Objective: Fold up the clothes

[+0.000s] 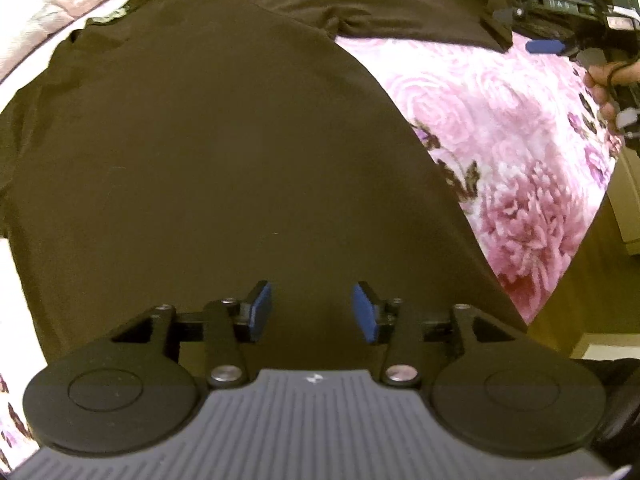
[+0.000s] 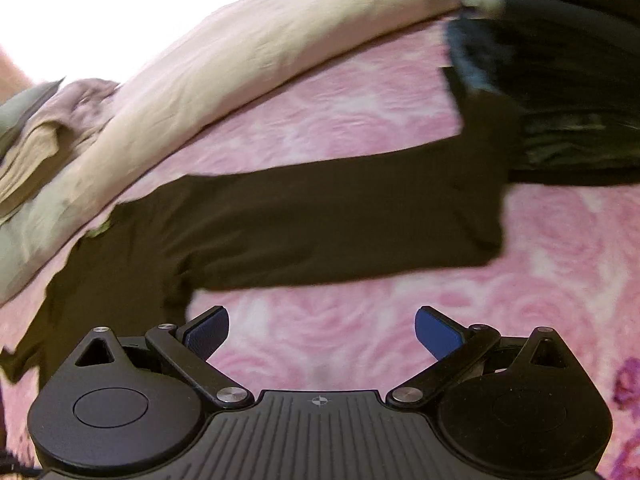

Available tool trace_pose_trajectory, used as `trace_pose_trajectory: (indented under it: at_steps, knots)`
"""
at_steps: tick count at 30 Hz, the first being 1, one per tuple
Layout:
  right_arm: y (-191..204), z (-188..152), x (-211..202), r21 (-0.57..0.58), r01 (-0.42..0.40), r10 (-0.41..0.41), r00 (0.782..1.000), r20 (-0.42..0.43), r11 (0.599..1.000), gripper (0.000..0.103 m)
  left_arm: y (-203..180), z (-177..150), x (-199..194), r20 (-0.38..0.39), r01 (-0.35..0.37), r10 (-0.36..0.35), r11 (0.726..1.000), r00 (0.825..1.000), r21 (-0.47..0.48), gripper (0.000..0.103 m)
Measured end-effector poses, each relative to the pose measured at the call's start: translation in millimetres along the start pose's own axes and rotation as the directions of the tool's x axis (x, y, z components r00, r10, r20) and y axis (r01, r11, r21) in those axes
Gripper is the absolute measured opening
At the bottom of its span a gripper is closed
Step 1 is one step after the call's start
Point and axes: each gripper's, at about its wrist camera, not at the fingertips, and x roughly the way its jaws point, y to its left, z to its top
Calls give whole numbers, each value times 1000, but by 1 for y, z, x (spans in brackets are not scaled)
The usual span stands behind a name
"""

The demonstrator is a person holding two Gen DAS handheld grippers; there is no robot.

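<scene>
Shirt, dark, long-sleeved: spread flat on pink floral bed, sleeve stretched sideways, apparently for folding. Left hand-held gripper: jaws spread, empty, over hem. Right hand-held gripper: spread, empty, near sleeve.

One dark shirt, two grippers, one pink blanket.

There is one dark long-sleeved shirt spread flat, with one sleeve stretched out toward 3 o'clock in the left wrist view. Two grippers are counted: the left gripper at 6 o'clock of its own view, and the right gripper likewise, each with two blue pads set apart with a gap between them. One floral pink blanket lies underneath. One beige pillow runs from 9 toward 1 o'clock in the right wrist view, with one crumpled pale cloth at 9 o'clock. One dark pile sits at 2 o'clock; how many items it holds cannot be told.
</scene>
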Motion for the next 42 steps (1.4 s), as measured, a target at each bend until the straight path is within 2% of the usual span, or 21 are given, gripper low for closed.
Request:
trace_pose_trajectory:
  at_steps: [5, 9, 12, 15, 18, 22, 25, 29, 34, 37, 39, 42]
  knots:
    - [38, -31, 14, -34, -59, 54, 991, -124, 998, 102, 19, -18, -11, 28, -30, 31, 997, 999, -65, 44]
    - [74, -65, 18, -87, -116, 95, 973, -212, 990, 102, 40, -44, -22, 37, -55, 60, 991, 997, -123, 46]
    - [102, -89, 14, -119, -146, 113, 962, -248, 982, 102, 57, -70, -32, 44, -72, 80, 984, 996, -162, 46]
    - [128, -108, 5, -141, -152, 113, 962, -249, 978, 102, 75, -98, -47, 68, -86, 101, 977, 993, -193, 46]
    - [157, -124, -7, -162, -131, 92, 970, -224, 978, 102, 98, -130, -68, 117, -92, 121, 970, 986, -227, 48]
    - [207, -149, -28, -178, -106, 77, 983, -166, 978, 102, 135, -177, -102, 187, -92, 144, 960, 972, -265, 49]
    - [250, -170, -38, -185, -108, 83, 987, -137, 977, 102, 169, -214, -134, 233, -111, 189, 944, 954, -312, 50]
    - [306, -197, -45, -208, -138, 112, 984, -135, 968, 102, 217, -259, -169, 258, -136, 263, 895, 930, -424, 52]
    - [367, -212, -47, -334, -205, 160, 975, -157, 920, 102, 265, -296, -191, 229, -171, 349, 812, 909, -559, 52]
    - [388, -212, -43, -403, -233, 178, 969, -170, 885, 102, 283, -314, -204, 222, -155, 390, 732, 894, -663, 53]
    - [398, -210, -38, -438, -250, 189, 966, -179, 863, 102, 294, -322, -209, 202, -149, 409, 680, 890, -718, 53]
    - [406, -208, -26, -442, -284, 207, 955, -214, 851, 102, 306, -323, -215, 173, -152, 432, 620, 885, -770, 53]
